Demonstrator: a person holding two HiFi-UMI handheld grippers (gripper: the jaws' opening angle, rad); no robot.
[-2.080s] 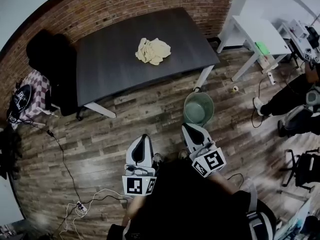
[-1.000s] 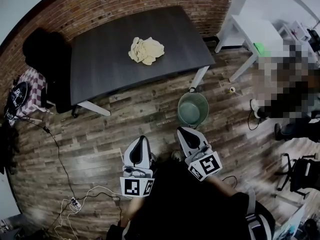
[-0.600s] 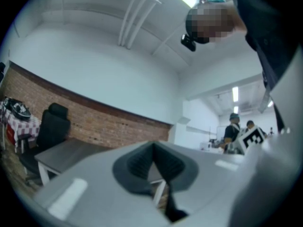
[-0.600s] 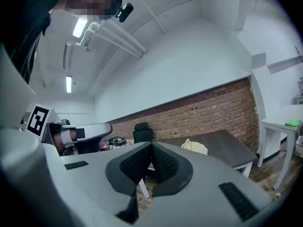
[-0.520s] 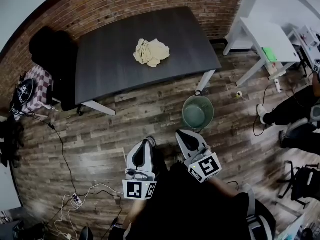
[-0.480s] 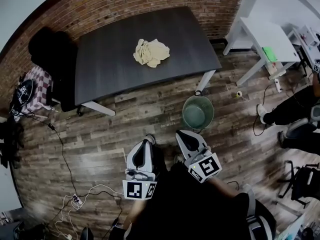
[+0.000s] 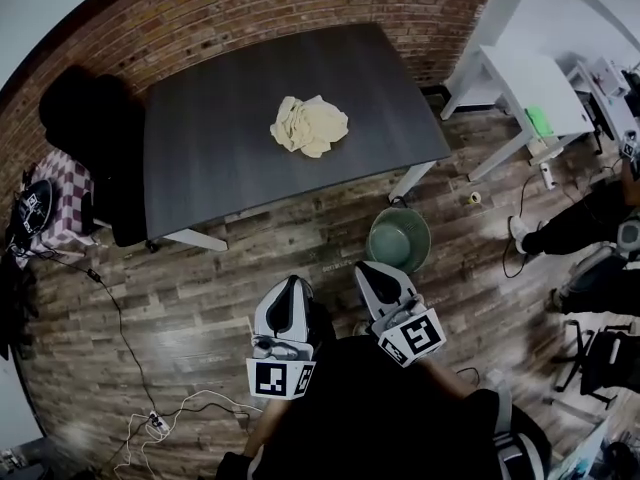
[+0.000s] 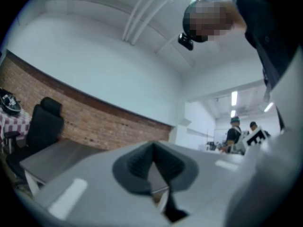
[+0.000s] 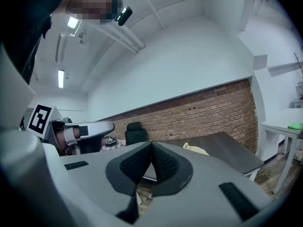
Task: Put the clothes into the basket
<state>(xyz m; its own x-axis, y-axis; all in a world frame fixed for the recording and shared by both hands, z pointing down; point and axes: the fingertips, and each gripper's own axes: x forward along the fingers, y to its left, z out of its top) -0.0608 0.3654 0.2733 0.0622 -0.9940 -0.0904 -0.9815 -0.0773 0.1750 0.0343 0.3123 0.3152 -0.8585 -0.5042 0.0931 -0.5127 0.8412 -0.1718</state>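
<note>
Both claws are pinched together and empty: the left claw (image 7: 288, 282) and right claw (image 7: 369, 268) sit side by side. The clothes (image 7: 311, 125) lie in a crumpled heap on the table (image 7: 210, 158), well ahead of both and about equally far from each. The basket (image 7: 371, 234) stands just ahead of the right claw.

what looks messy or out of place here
The pale yellow cloth lies crumpled in a heap on the dark grey table, not in the round green basket on the wood floor near the table's leg.
</note>
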